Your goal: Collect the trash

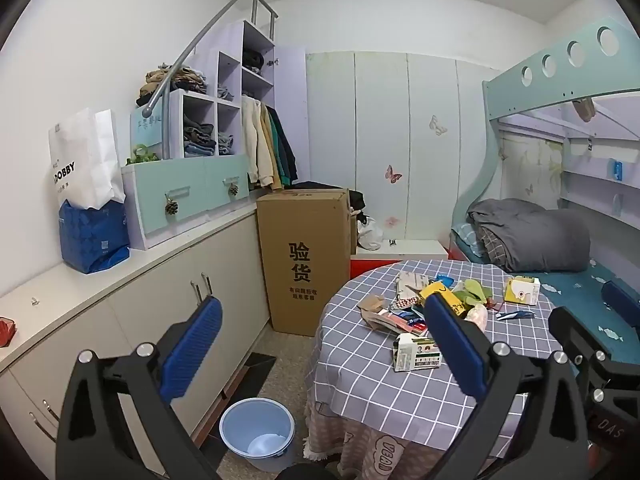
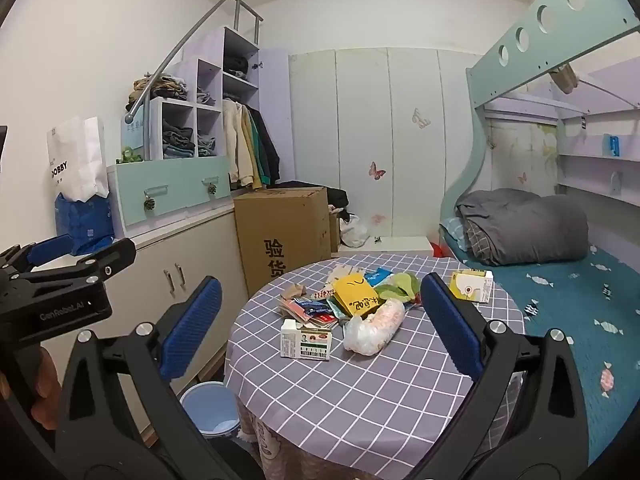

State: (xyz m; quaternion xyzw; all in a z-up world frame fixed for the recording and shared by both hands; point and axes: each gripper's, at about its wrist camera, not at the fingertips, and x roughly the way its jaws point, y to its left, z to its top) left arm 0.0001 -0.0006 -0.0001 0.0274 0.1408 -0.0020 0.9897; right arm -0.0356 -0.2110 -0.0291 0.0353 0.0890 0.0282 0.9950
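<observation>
Nothing looks collected yet. The round table under a grey checked cloth (image 2: 360,400) carries a heap of wrappers and cartons (image 2: 352,304) near its far edge, and the light blue plastic bin (image 1: 257,434) on the floor by its left edge looks nearly empty. The left gripper (image 1: 320,340) and right gripper (image 2: 320,320) both gape wide, holding nothing.
</observation>
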